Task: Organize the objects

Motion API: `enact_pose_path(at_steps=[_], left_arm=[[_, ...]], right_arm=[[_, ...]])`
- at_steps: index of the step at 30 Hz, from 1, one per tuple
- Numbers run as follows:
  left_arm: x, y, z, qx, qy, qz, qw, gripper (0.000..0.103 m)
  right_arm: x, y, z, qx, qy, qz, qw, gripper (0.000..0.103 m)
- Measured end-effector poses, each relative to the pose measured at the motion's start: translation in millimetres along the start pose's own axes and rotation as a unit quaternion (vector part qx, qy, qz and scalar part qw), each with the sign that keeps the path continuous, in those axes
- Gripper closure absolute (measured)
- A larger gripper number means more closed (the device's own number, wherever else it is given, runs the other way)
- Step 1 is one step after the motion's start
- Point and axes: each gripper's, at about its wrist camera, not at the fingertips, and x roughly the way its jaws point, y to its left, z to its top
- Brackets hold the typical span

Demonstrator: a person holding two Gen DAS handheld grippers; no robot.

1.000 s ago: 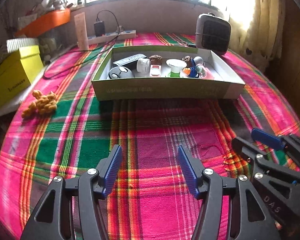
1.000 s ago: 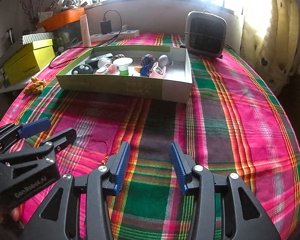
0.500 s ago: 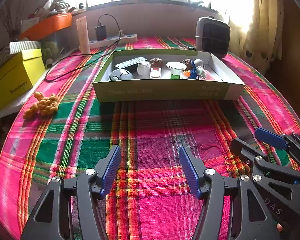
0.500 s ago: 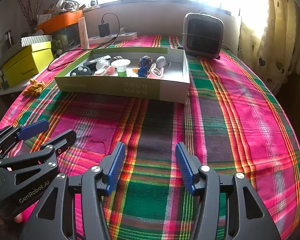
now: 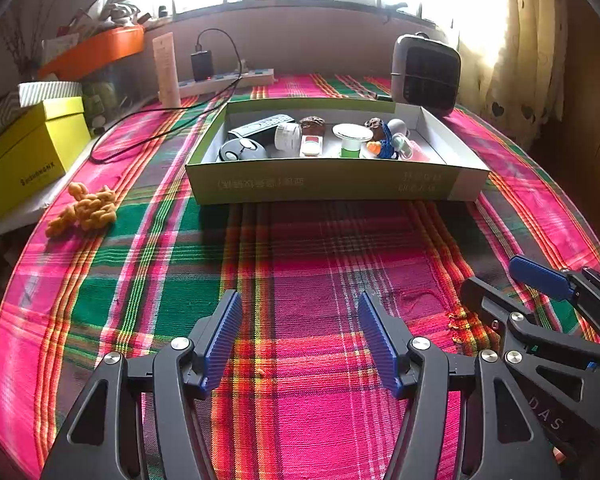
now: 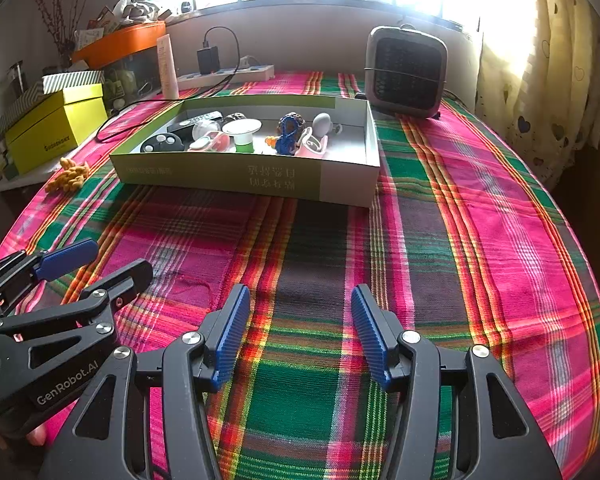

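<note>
Green-and-white box (image 5: 332, 180) holding small objects sitting on the plaid cloth (image 5: 300, 264) well ahead of both grippers, left gripper (image 5: 298, 338) and right gripper (image 6: 296, 330) hovering with fingers wide and gripping nothing, left gripper body reading "GenRobot.AI".
</note>
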Motion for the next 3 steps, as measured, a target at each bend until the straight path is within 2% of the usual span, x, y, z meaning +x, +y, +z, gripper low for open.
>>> enact_pose_path(at_steps=[3], left_arm=[[-0.1,0.3,0.1,0.0,0.0,0.0,1.0,0.043]], right_arm=[[-0.1,0.1,0.0,0.0,0.0,0.0,1.0,0.049]])
